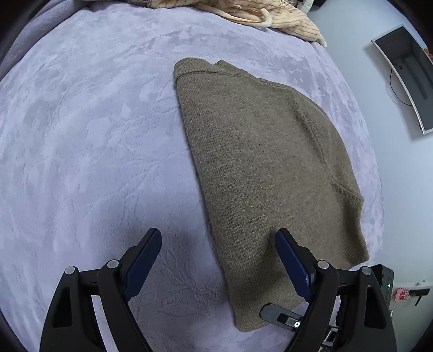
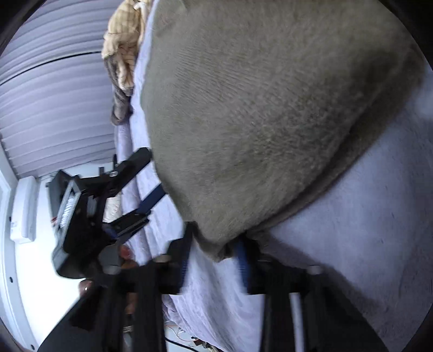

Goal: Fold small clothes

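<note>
Blue-padded fingers of the left gripper [image 1: 217, 260] stand wide apart with nothing pinched, one pad [image 1: 293, 266] over the near edge of the folded olive-brown knit sweater [image 1: 259, 162], the other over bare lavender blanket [image 1: 94, 135]. Beyond those fingertips the sweater lies flat on the blanket. Right gripper [image 2: 213, 251], seen blurred, appears narrowed onto a corner of the sweater, though contact is hard to confirm. Farther off lies a tan ribbed garment [image 1: 284, 21].
</note>
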